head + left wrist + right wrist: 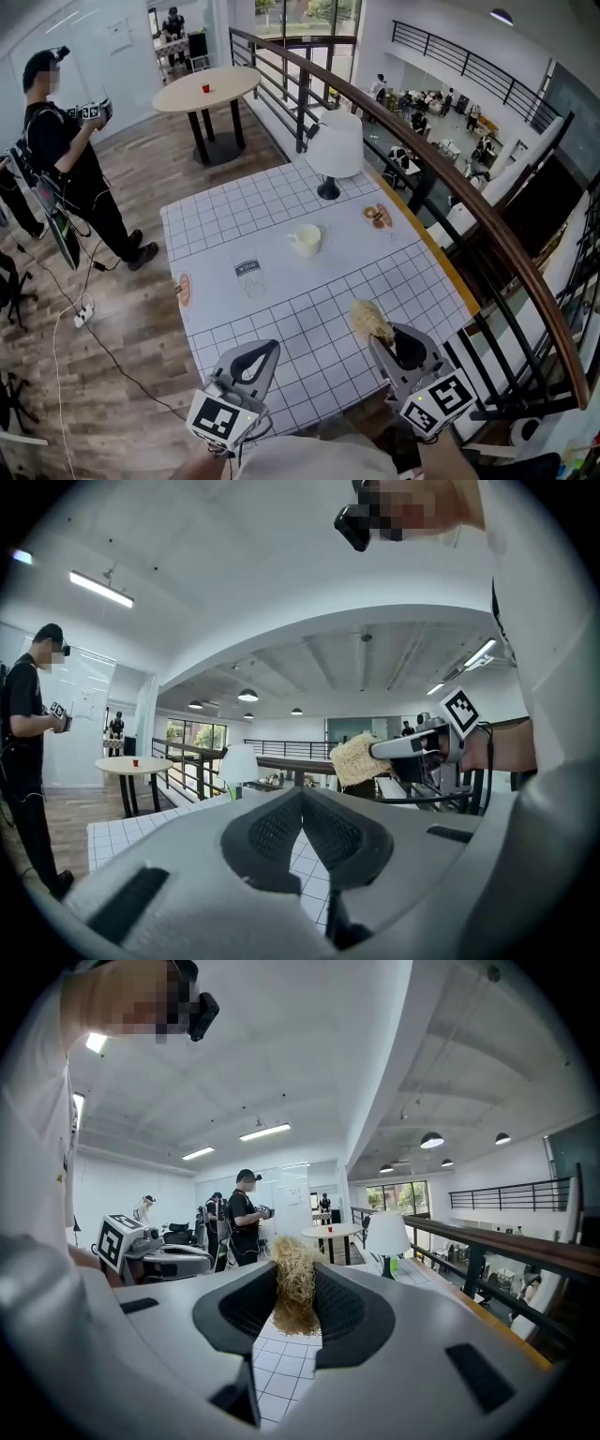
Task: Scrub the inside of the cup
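Straw-coloured scrubber (295,1283): possibly loofah, pinched in right claw (296,1321)
Left claw (302,808): closed, empty
Cup (307,240): on table (281,309), ahead of both claws

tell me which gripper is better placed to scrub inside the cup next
Right. The right gripper is shut on the straw-coloured scrubber, while the left gripper is shut on nothing. The cup stands mid-table ahead of both, untouched; the left could probably steady it.
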Motion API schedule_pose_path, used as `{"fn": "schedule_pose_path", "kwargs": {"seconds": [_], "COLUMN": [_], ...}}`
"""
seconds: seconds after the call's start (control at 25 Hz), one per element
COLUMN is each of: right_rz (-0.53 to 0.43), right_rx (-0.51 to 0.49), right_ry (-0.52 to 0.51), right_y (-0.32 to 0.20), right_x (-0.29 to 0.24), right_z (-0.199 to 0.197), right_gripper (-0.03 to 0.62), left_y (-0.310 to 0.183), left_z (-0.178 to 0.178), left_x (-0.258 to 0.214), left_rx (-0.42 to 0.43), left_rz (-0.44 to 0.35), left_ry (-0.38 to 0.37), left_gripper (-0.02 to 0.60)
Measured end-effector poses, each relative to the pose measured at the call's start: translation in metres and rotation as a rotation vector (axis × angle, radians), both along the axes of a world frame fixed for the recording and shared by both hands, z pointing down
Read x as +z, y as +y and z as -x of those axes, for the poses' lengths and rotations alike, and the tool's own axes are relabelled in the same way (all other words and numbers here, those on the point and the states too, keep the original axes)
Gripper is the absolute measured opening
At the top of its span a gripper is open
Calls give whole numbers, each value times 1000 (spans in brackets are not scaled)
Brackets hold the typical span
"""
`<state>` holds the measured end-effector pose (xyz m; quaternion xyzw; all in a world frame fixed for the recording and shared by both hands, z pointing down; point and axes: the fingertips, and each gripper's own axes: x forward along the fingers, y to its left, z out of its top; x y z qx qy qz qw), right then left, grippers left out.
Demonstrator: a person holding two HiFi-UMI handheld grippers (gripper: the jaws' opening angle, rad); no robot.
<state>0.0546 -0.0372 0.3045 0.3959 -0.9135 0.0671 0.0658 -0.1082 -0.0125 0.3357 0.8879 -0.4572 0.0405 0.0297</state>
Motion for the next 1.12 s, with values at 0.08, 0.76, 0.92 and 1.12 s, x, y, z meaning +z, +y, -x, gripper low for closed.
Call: {"fn": "schedule_pose_path", "kwargs": {"seconds": [0.08,0.76,0.92,1.12], "right_rz": [5,40,17,-5], "right_rx": [-16,-98,-115,-146], "right_ry": [-1,-47,-24,1], "right_y": [-8,-109,-146,-184], "right_x": [1,17,20,21], "right_z": [0,1,6,15], "right_gripper": [110,110,110,110], "left_y": [-4,-107,-149,-197], "left_z": [-6,-17,-9,-8], "left_x": [-3,-15,-12,-1], "left_rx": [-1,85,89,116], "left_rz": [7,-73,-93,-115], "left_ry": [-20,-43,-36,-84], "left_gripper": [14,15,15,15]}}
